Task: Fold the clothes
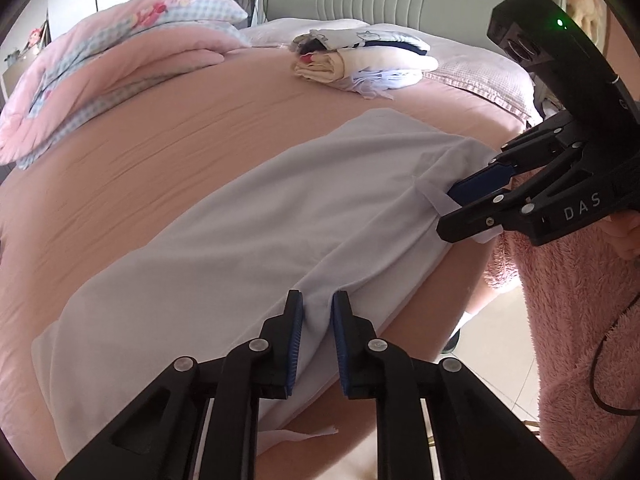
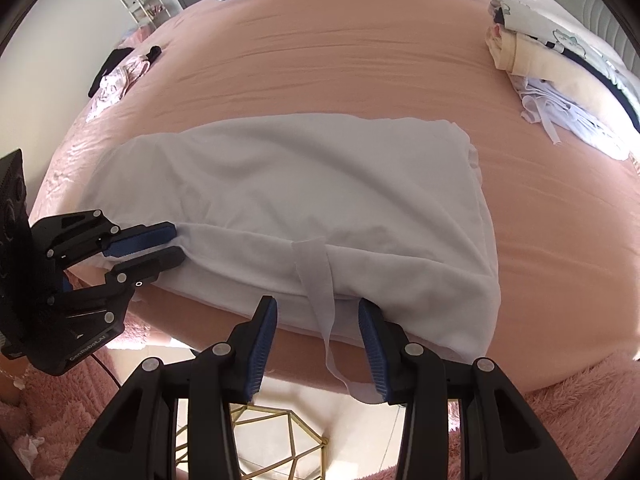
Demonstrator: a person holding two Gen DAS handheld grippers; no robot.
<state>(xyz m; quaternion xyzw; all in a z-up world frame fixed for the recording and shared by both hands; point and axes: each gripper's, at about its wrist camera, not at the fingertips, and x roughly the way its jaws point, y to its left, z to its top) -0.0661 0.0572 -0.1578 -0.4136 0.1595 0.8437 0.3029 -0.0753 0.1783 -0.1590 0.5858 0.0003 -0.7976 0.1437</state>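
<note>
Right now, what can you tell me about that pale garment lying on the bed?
The pale garment is thin, soft, whitish-lavender cloth, folded into a long, lightly wrinkled slab along the near edge of the pink bed. A flat fabric strap dangles off the bedside. The left gripper pinches its near edge; the right gripper is open, fingers either side of the strap.

The garment [image 2: 304,184] is showing plain white, the bed sheet [image 2: 320,60] is glowing salmon pink, the quilt [image 1: 100,72] is wearing pink with blue gingham, and the black tongs [image 1: 316,324] are carrying blue pads [image 1: 297,332].
</note>
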